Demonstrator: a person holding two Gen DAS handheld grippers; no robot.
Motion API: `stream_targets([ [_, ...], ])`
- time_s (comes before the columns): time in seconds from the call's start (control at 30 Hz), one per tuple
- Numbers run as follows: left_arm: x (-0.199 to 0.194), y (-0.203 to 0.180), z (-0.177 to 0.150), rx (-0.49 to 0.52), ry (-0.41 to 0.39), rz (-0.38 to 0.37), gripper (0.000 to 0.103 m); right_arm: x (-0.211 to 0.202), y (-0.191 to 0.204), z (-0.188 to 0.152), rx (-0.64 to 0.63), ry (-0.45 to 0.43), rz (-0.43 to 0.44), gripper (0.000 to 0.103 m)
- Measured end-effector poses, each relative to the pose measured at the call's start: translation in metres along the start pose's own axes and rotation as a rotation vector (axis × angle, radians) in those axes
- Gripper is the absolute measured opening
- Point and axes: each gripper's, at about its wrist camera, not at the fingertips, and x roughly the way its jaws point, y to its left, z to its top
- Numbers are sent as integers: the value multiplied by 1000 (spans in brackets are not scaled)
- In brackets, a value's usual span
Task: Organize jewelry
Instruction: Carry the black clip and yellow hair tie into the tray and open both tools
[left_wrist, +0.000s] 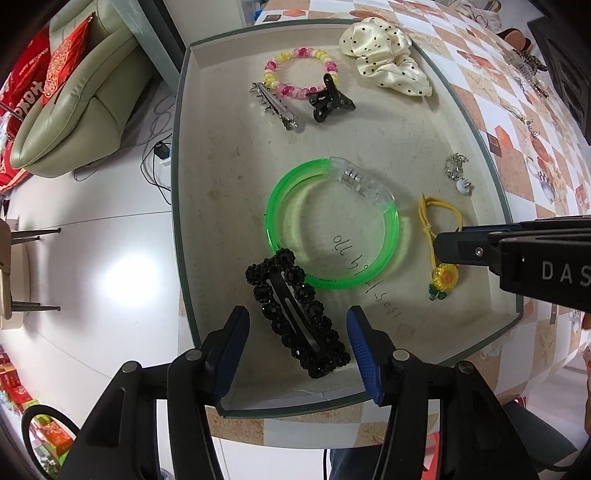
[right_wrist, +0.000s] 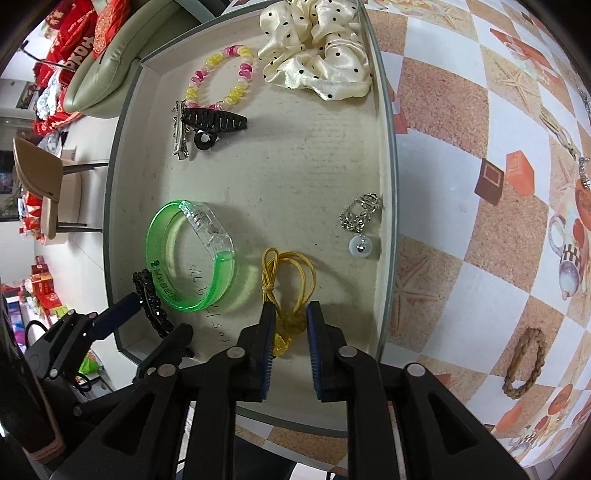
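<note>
A shallow cream tray (left_wrist: 221, 155) (right_wrist: 332, 155) lies on the table. In it lie a black beaded hair clip (left_wrist: 299, 317) (right_wrist: 151, 302), a green bangle (left_wrist: 332, 221) (right_wrist: 192, 254), a yellow hair tie with a sunflower charm (left_wrist: 441, 240) (right_wrist: 291, 284), a silver pendant (left_wrist: 458, 171) (right_wrist: 360, 221), a pink and yellow bead bracelet (left_wrist: 299, 74) (right_wrist: 221, 77), a black claw clip (left_wrist: 328, 99) (right_wrist: 216, 123), a silver clip (left_wrist: 273, 105) (right_wrist: 180, 133) and a dotted cream scrunchie (left_wrist: 386, 61) (right_wrist: 314, 51). My left gripper (left_wrist: 297, 345) is open, its fingers on either side of the black clip. My right gripper (right_wrist: 291, 332) is open around the sunflower charm.
More jewelry lies on the patterned tablecloth outside the tray: a braided brown bracelet (right_wrist: 524, 363) at the right and chains and clips (left_wrist: 524, 70) at the far right. A green sofa (left_wrist: 74, 103) and a chair (right_wrist: 44, 192) stand beyond the table's left edge.
</note>
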Motion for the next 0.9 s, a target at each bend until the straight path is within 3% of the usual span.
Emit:
stream_targets([
  [0.1,-2,-2,-1,7,2,7,59,-3,-1,4,7,0,3,45],
  [0.33,-12,0,2,4,-5,9,60,-20,-2,7,30,-26,66,49],
  [0.37,-14,0,1,3,-6,7,66,-25,-1,8,32,-39,81,50],
  [0.4,-17,0,2,1,-11,7,90,-32,-1,8,34,-54,96,54],
  [0.43,-21,0,2,-1,-27,12,103,-38,-1,8,35,-68,109,57],
  [0.67,-38,-9,9,19,-49,18,103,-81,-15,4,64,-155,155,66],
  [0.77,-42,-16,14,39,-54,27,103,-94,-30,-2,101,-187,158,74],
  [0.83,-46,-23,18,58,-57,30,103,-102,-40,-7,127,-207,149,85],
  [0.9,-49,-27,24,78,-65,28,103,-111,-59,-12,156,-231,137,85],
])
